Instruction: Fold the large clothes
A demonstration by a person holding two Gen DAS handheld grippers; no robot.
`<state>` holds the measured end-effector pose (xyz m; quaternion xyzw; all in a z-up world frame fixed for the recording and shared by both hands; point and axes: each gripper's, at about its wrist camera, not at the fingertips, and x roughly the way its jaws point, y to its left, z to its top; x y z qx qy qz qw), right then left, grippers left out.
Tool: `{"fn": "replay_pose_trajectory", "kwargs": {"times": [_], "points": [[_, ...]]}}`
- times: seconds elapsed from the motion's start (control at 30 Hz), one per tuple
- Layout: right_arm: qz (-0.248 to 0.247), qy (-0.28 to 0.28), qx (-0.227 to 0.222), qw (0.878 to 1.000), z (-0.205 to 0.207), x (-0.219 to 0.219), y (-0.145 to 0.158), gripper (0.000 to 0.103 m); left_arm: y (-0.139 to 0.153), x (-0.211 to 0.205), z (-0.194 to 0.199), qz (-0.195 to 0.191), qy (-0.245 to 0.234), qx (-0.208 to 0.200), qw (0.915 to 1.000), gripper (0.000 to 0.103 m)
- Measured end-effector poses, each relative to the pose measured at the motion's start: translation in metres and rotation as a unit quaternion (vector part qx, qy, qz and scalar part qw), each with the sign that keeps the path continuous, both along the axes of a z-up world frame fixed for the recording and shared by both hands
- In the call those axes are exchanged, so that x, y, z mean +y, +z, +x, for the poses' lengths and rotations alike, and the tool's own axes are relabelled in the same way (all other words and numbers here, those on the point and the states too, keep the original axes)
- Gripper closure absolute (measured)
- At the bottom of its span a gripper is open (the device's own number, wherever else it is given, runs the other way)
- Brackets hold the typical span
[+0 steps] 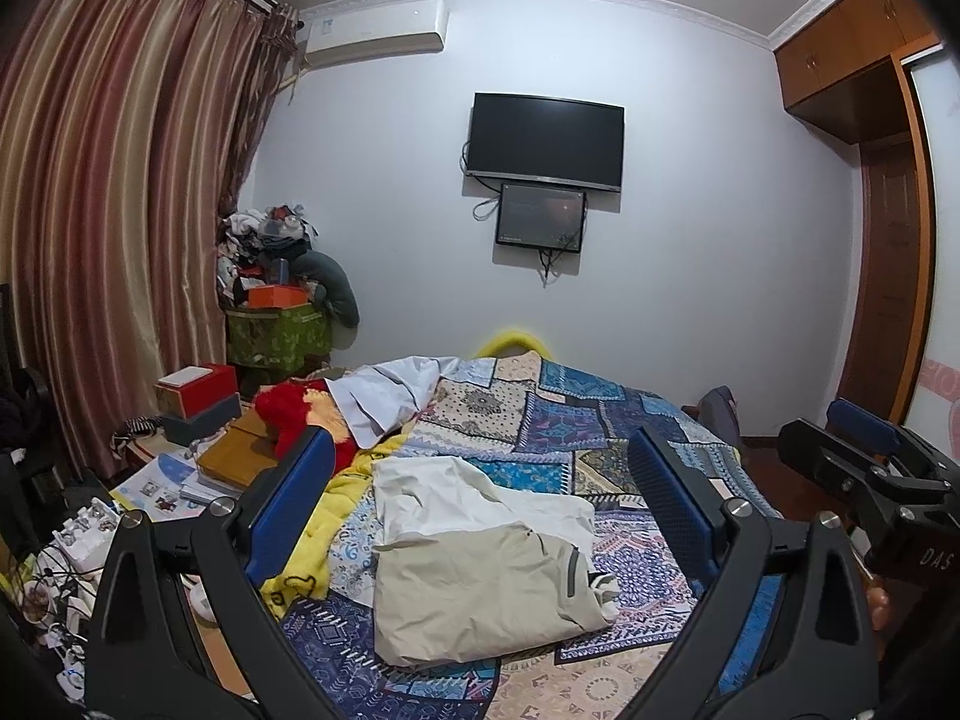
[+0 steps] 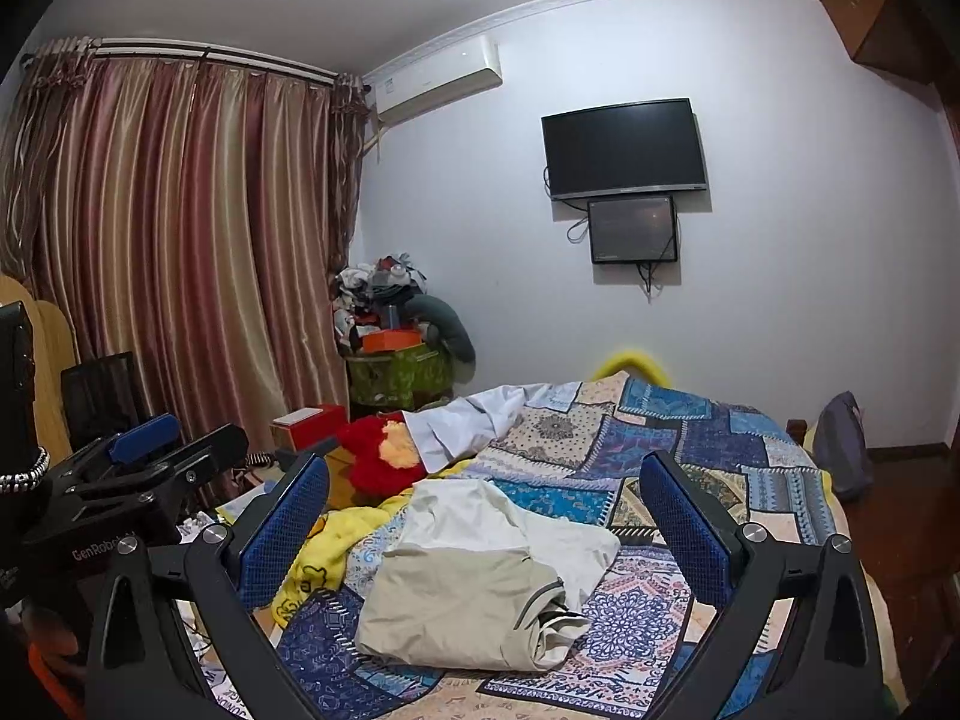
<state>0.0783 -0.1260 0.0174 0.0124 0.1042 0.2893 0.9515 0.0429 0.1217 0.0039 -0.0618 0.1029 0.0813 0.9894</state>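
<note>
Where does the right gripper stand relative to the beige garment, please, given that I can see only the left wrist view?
Observer: The right gripper is open wide. The beige garment lies on the patchwork quilt ahead of its fingers, untouched.
Operator: Thank you. Does that view show my left gripper touching the cloth?
Observer: No. The right wrist view shows the left gripper off to the left, apart from the garment, with nothing on its blue pad.

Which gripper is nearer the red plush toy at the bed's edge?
Left. The left gripper hangs open above the bed on the red plush toy's side; the right gripper, also open, hangs further from it. Neither touches it.
</note>
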Motion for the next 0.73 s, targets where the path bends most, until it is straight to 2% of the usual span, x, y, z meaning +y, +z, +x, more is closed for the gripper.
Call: {"fn": "replay_pose_trajectory", "kwargs": {"times": [0.37, 0.73], "points": [[0.004, -0.005, 0.001, 1.000, -0.0023, -0.0011, 0.0012, 0.000, -0.0009, -0.0042, -0.0026, 0.006, -0.009, -0.001, 0.9999, 0.004], [0.005, -0.007, 0.006, 1.000, -0.0039, 0.0022, 0.0015, 0.000, -0.0019, 0.0014, -0.0007, -0.005, -0.012, 0.006, 0.9999, 0.004]]}}
